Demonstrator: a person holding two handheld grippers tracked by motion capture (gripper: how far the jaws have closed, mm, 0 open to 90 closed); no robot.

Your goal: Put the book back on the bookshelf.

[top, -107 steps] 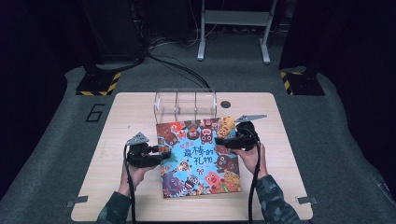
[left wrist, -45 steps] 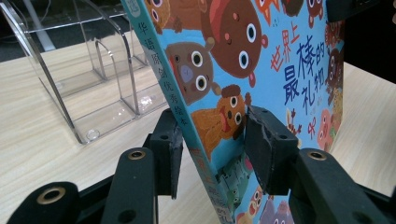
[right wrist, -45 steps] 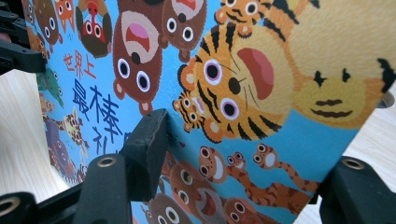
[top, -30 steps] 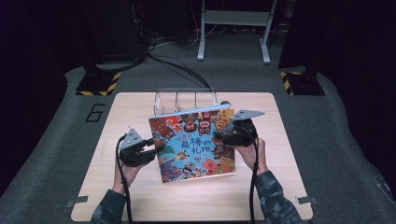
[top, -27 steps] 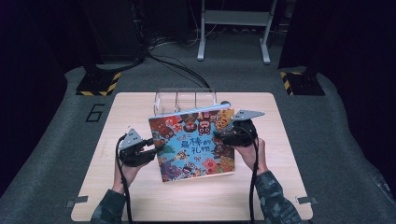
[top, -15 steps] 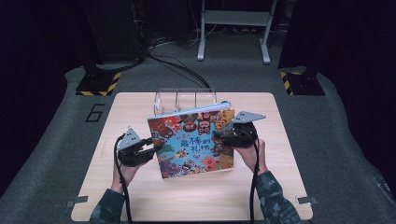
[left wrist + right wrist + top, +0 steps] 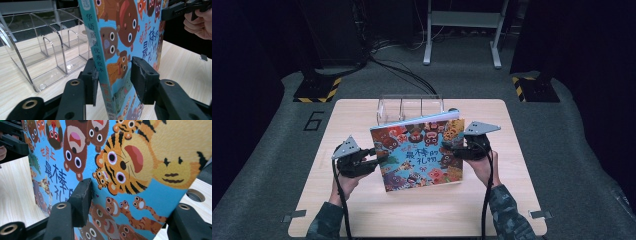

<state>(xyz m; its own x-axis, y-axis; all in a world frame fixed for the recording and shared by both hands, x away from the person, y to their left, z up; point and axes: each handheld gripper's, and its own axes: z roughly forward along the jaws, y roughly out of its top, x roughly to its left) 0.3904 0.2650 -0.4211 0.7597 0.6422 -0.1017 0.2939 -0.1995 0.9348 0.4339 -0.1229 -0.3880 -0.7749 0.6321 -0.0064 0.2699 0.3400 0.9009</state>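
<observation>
A picture book with a blue cover full of cartoon animals stands tilted up off the table, its top edge leaning toward the far side, just in front of a clear plastic rack with curved dividers that sits at the table's far edge.

The left hand-held gripper reaches in from the left at the book's spine side. In the left gripper view the spine with its printed characters runs up between the two black jaws; one pad lies against the back of the spine, while the other stands just off the front cover with a small gap. Its jaws have just been opening, with the book between them.

The right hand-held gripper meets the book's right edge. In the right gripper view one jaw lies against the cover below the tiger; the other is behind the book. Its jaws have just been closing on the book, and it holds that edge.
</observation>
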